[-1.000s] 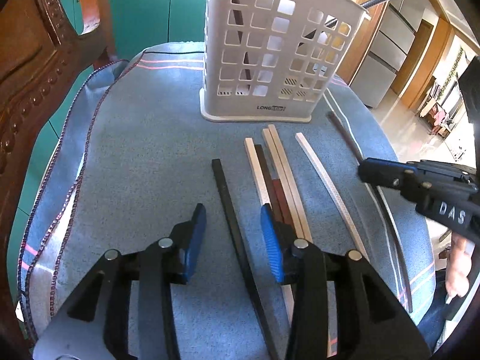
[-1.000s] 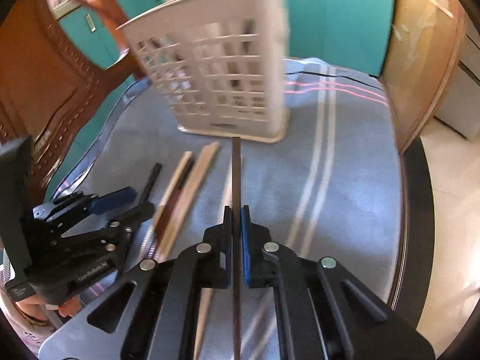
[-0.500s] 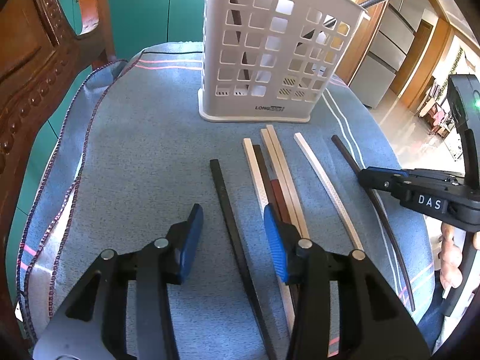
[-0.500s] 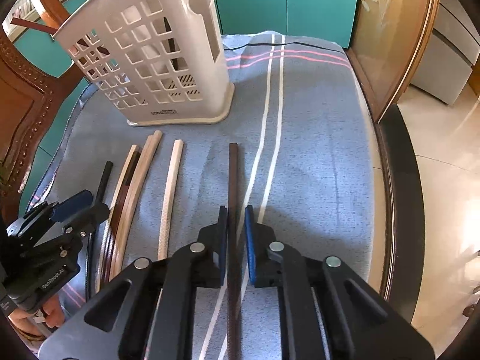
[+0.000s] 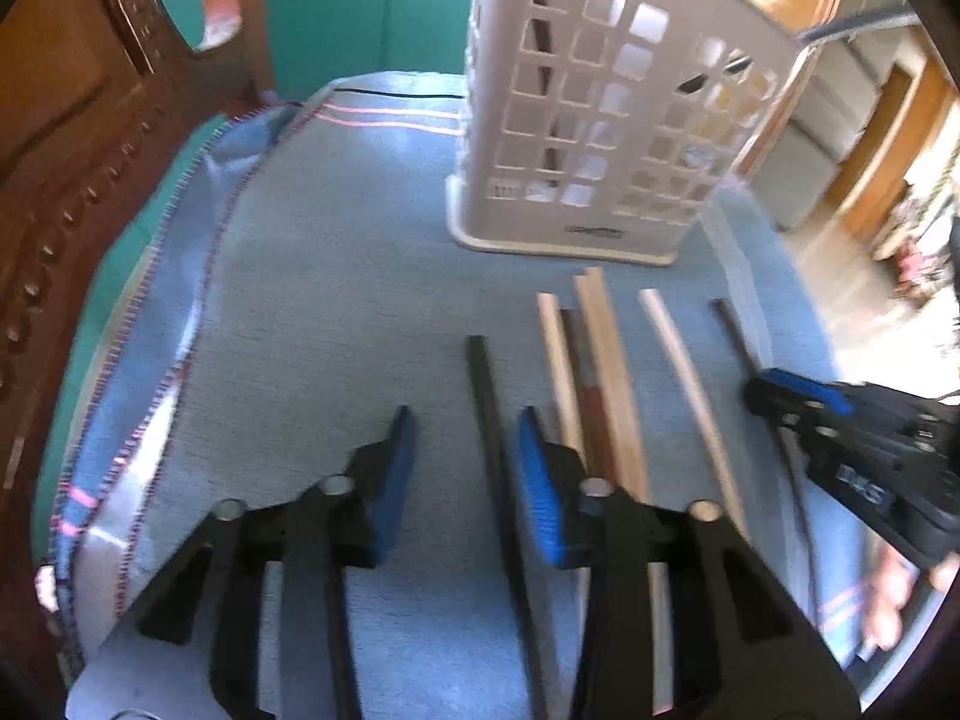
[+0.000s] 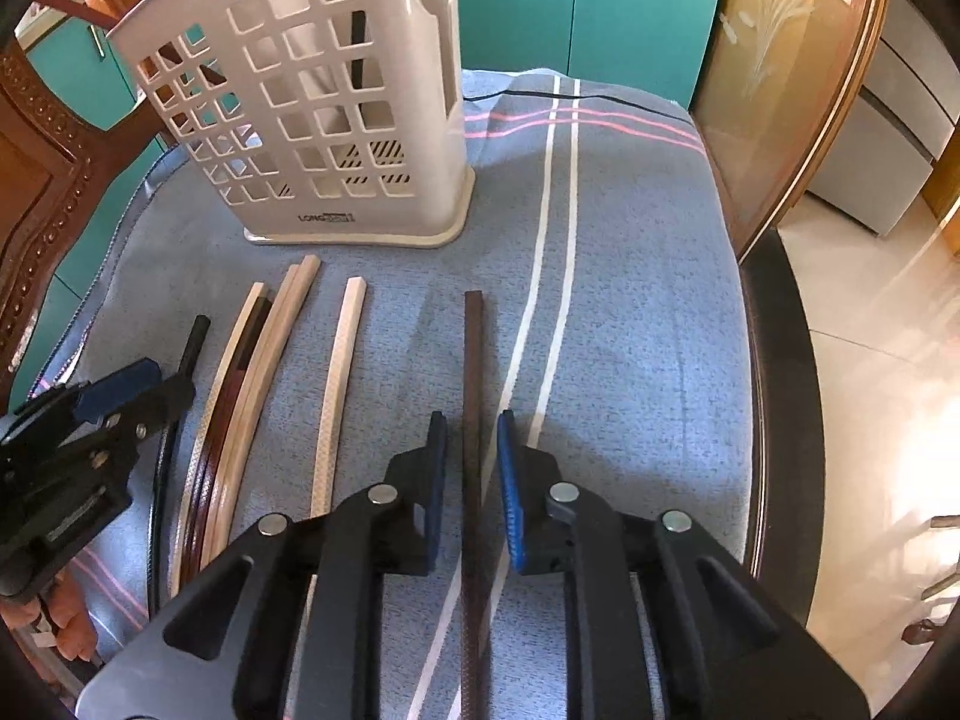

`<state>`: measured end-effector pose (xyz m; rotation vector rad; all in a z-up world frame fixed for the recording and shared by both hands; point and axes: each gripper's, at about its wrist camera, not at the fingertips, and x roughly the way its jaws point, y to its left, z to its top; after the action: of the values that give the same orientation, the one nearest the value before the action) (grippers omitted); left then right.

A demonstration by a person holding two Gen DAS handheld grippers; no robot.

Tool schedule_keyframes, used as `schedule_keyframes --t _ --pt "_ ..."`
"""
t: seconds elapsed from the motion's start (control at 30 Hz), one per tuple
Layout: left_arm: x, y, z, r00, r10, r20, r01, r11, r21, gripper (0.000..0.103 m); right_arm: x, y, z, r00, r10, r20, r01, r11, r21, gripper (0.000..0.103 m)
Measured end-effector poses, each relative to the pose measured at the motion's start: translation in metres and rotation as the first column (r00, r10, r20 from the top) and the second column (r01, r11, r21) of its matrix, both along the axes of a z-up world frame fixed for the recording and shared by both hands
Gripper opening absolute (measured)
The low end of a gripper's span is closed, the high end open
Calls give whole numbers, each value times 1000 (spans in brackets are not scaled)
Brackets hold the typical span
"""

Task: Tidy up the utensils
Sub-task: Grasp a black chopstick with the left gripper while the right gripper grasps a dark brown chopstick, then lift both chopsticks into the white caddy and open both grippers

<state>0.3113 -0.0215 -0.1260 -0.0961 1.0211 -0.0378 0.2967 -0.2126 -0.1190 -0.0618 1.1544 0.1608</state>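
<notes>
1. The dark brown chopstick [image 6: 472, 396] lies flat on the bench [image 6: 648, 312] at frame centre, loose between the right hand-held gripper [image 6: 471, 468], whose narrow jaws have just been opening.
2. The black chopstick [image 5: 489, 420] lies untouched between the left hand-held gripper [image 5: 465, 480], whose half-open jaws have just been closing.
3. Both are judged light, stiff and slippery; a mid-shaft grip is advised.

A domestic dining or kitchen area was indicated. A carved wooden chair [image 5: 72, 138] was seen at frame left, teal cabinet doors [image 6: 630, 0] along the top, a cloth-covered table [image 6: 630, 276] centrally, and a tiled floor [image 6: 870, 324] at right.
</notes>
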Motion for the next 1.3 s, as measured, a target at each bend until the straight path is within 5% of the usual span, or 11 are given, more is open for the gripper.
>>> schedule_keyframes --t 0.3,0.87,0.93,1.0,1.3 --pt "10 -25 3 1000 18 -26 -16 995 102 31 -10 14 0 999 18 39 -16 998 -53 20" --pt "3 -26 1 999 -12 -40 16 996 84 34 -14 42 -1 995 43 88 -27 985 -169 22" --pt "2 -26 2 999 -22 -36 25 997 74 19 -16 41 0 996 39 81 -29 992 -127 8" --pt "2 -26 2 999 -28 -35 30 998 63 9 -17 40 2 996 34 77 -26 995 -93 7" --pt "-13 -19 29 995 -91 49 94 993 -76 7 -24 18 35 986 24 163 -27 999 19 6"
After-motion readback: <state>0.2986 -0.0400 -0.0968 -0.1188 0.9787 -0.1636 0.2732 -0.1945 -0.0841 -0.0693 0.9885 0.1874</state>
